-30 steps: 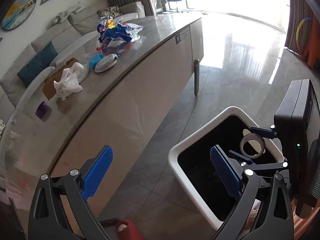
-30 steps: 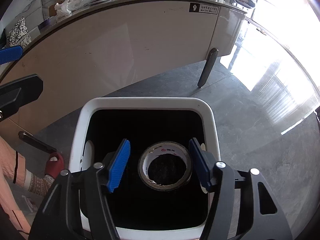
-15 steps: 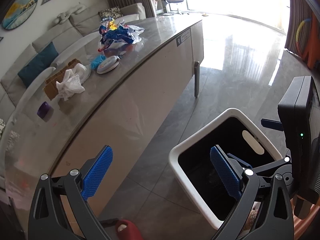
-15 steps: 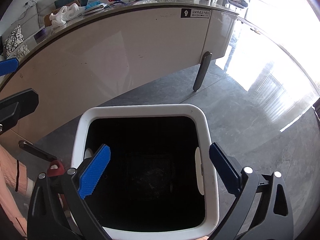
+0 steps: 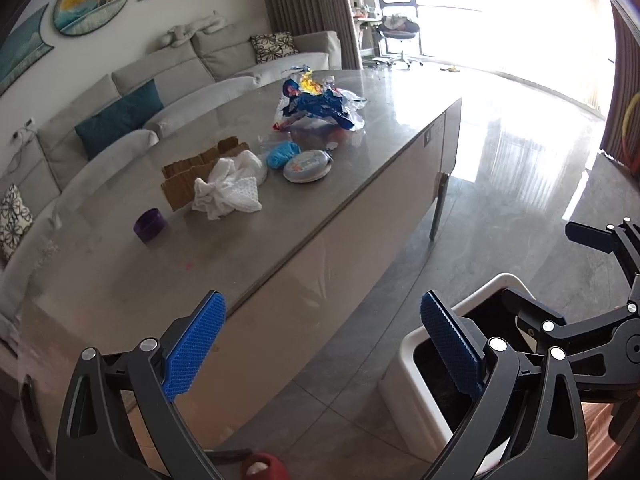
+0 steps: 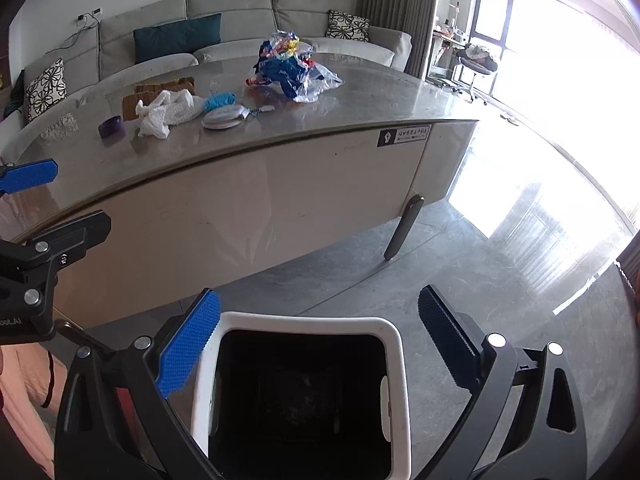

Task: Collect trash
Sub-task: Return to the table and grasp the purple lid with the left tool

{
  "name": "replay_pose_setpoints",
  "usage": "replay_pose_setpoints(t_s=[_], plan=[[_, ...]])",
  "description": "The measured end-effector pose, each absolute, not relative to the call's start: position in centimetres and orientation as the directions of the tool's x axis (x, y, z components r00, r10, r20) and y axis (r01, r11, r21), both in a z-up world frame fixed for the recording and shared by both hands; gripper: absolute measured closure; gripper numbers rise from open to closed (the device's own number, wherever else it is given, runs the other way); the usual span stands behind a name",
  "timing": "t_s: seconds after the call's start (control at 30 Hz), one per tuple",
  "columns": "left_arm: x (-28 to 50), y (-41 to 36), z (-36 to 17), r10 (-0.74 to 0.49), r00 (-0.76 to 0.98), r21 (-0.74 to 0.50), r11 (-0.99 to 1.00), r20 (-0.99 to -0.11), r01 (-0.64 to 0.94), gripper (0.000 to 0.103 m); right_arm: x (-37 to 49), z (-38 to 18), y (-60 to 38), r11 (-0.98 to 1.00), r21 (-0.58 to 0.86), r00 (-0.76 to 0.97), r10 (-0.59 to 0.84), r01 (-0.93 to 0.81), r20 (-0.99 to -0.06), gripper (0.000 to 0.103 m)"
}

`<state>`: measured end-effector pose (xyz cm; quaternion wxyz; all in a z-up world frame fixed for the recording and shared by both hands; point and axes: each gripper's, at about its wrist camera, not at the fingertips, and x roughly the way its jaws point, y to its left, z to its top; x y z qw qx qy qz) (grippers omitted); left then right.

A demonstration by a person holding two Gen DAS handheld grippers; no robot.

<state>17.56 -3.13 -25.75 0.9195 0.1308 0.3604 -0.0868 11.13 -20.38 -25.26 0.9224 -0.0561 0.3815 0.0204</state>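
Note:
Over a white bin (image 6: 312, 322) with a dark inside, my right gripper (image 6: 318, 336) hangs open, with nothing between its blue pads. My left gripper (image 5: 324, 340) is open and empty too, level with the grey table's (image 5: 120, 280) near edge. The bin (image 5: 416, 368) sits low right in the left wrist view, under the right gripper (image 5: 560, 276). Trash lies on the table: crumpled blue plastic bags (image 6: 288, 68), a white cloth wad (image 6: 168, 112), cardboard (image 6: 160, 88), a purple ring (image 6: 112, 128), a round tin (image 6: 224, 118) and a small blue bundle (image 6: 220, 101).
A dark table leg (image 6: 402, 228) stands on the glossy tiled floor beyond the bin. Behind the table runs a grey sofa (image 6: 240, 12) with cushions. A person's red slipper (image 5: 264, 466) is on the floor below my left gripper.
The right gripper opened and the tape roll it held fell into the bin and out of sight. Both grippers rose, so more of the table top shows.

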Motion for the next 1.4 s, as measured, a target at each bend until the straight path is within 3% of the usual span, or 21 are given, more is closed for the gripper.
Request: replay_pose_setpoints(t_s=[0.37, 0.63, 1.4], plan=[[20.2, 4.2, -21.9, 0.005, 0.788, 0.115, 0.990, -0.616, 0.084, 0.004, 12.8, -17.8, -14.9, 0.972, -0.133, 0.823, 0.087, -0.194, -0.562, 0.005], [23.1, 8.1, -20.8, 0.074, 0.818, 0.141, 0.990, -0.571, 0.008, 0.004, 15.8, -15.6, -11.0, 0.959, -0.116, 0.838, 0.164, -0.260, -0.520, 0.005], [34.8, 16.2, -25.4, 0.102, 0.740, 0.129, 0.991, -0.665, -0.021, 0.004, 26.1, -16.8, -2.8, 0.925, -0.125, 0.817, 0.248, -0.360, -0.521, 0.005]])
